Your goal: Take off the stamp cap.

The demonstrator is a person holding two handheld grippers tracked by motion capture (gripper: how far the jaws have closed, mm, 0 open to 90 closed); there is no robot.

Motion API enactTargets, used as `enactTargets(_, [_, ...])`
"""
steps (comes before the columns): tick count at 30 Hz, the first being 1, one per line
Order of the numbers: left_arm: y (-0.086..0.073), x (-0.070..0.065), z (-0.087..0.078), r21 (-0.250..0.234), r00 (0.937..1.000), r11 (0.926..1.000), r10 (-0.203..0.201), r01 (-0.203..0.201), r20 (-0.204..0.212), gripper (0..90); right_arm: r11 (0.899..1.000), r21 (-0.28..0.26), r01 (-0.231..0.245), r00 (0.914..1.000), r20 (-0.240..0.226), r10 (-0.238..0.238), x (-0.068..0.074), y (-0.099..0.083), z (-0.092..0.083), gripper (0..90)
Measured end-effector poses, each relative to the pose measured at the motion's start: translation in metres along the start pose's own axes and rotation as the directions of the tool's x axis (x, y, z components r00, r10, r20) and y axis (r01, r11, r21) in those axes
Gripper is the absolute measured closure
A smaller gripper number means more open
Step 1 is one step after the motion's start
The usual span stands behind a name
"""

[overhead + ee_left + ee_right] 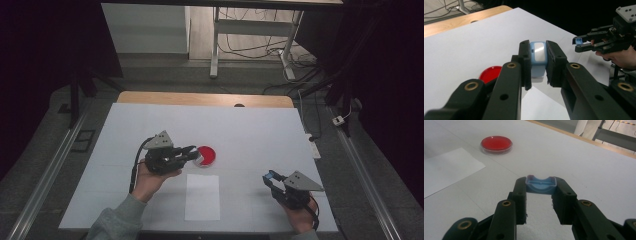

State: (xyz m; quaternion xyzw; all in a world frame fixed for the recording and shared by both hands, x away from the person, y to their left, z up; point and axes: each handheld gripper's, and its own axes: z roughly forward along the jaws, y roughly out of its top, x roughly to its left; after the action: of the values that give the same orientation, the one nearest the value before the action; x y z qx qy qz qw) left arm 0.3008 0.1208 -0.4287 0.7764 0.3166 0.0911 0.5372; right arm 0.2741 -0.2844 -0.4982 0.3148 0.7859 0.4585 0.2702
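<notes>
Both sets of fingers point(525, 62) are clamped: left gripper point(537, 63) on the case point(538, 58), right gripper point(541, 188) on its cap point(541, 185) (held apart, presumably to rejoin near the tabletop's point(250, 130) middle).

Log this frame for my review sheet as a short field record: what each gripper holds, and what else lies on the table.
left gripper: shut on a light blue block with a pale glossy face, held off the table
right gripper: shut on a small blue cap-like piece at the jaw tips
red round dish: on the white table cover, close to the left gripper's tips
white paper sheet: flat on the cover, between the two hands
grippers: apart, not touching
</notes>
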Motion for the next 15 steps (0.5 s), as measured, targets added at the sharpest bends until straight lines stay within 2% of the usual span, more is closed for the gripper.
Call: enactTargets(15, [0.0048,0.0069,0.0068,0.035,0.9999,0.9994,0.000,0.001,-0.016,75.9,1.000,0.000,-0.009,0.9999,0.008,0.009,-0.0037,-0.0001,0.0006,65.0])
